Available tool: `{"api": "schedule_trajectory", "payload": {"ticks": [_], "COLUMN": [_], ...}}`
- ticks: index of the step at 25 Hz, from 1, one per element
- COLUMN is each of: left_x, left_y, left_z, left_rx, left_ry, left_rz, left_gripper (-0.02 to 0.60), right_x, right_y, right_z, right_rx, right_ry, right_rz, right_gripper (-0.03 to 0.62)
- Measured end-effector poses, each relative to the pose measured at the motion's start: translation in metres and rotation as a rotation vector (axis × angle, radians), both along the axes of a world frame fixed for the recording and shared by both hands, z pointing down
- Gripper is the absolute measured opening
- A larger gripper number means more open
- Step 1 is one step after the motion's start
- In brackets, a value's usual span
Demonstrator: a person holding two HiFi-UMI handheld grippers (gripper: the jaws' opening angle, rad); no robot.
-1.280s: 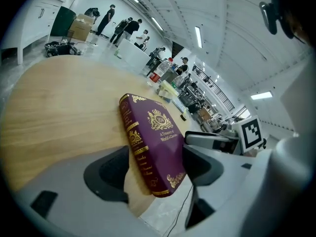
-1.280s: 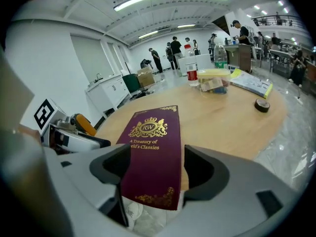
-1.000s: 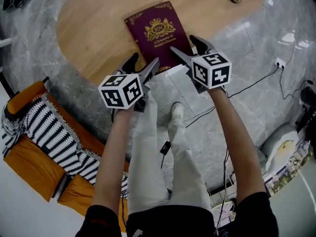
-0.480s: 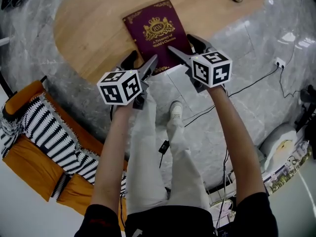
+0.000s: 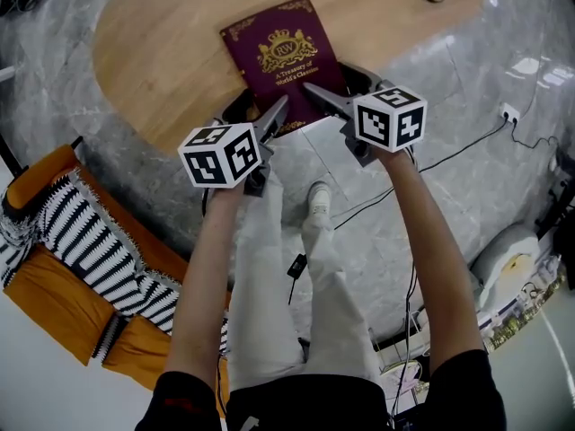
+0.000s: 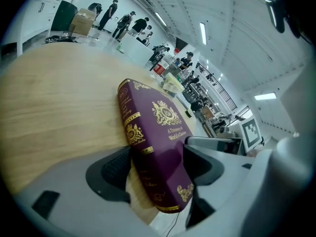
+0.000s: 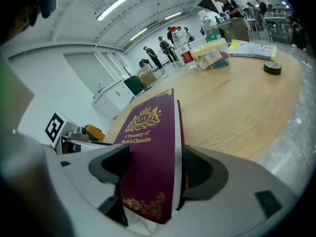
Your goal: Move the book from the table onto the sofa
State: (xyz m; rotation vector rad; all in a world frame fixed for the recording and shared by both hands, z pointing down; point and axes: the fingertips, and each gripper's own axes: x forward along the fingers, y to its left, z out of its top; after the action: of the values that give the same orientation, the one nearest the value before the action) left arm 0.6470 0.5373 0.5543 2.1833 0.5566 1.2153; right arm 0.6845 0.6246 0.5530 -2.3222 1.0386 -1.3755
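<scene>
Book (image 5: 280,57) flat on wooden table (image 5: 153,52), cover up, near end at the rim & seemingly poking just past it. Left gripper (image 5: 258,108) at near-left corner by the spine, right gripper (image 5: 331,79) at near-right corner by the page edge. Both sets of jaws apart w/ the book between them — one jaw over the cover, one under. Not yet clamped: book sits slantwise in each gap, pads close, no squeeze visible. Sliver of table wood also inside left jaws, by the look of it.

Step in hand, prob.: getting the grip. To do it well:
- Push both in a bit deeper so pads land on the boards, not just the corners.
- Hold lower left jaw clear of the table edge, else risk of pinching wood too.
- Close both together, evenly — likely a heavy hardback, so a one-sided grip could let it sag or twist.
- Then lift level & swing over to orange sofa (image 5: 45,281) w/ striped throw (image 5: 99,250), well apart from table.
</scene>
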Motion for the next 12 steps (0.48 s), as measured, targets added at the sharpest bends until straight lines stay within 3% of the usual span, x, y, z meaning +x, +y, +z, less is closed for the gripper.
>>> {"api": "schedule_trajectory", "payload": {"ticks": [7, 12], "left_x": [0.0022, 0.0021], "left_y": [-0.0031, -0.0041], "left_z": [0.0031, 0.0024], "left_rx": [-0.032, -0.041], "left_ry": [-0.068, -0.06], "left_rz": [-0.022, -0.029], "left_gripper": [0.311, 0.298], "right_x": [-0.0001, -0.0012], "right_y": [-0.001, -0.0017], "right_z": [0.0028, 0.0024], "right_rx": [0.03, 0.022], "right_ry": [-0.046, -0.049], "right_rz": [0.015, 0.021], "right_gripper": [0.35, 0.341]}}
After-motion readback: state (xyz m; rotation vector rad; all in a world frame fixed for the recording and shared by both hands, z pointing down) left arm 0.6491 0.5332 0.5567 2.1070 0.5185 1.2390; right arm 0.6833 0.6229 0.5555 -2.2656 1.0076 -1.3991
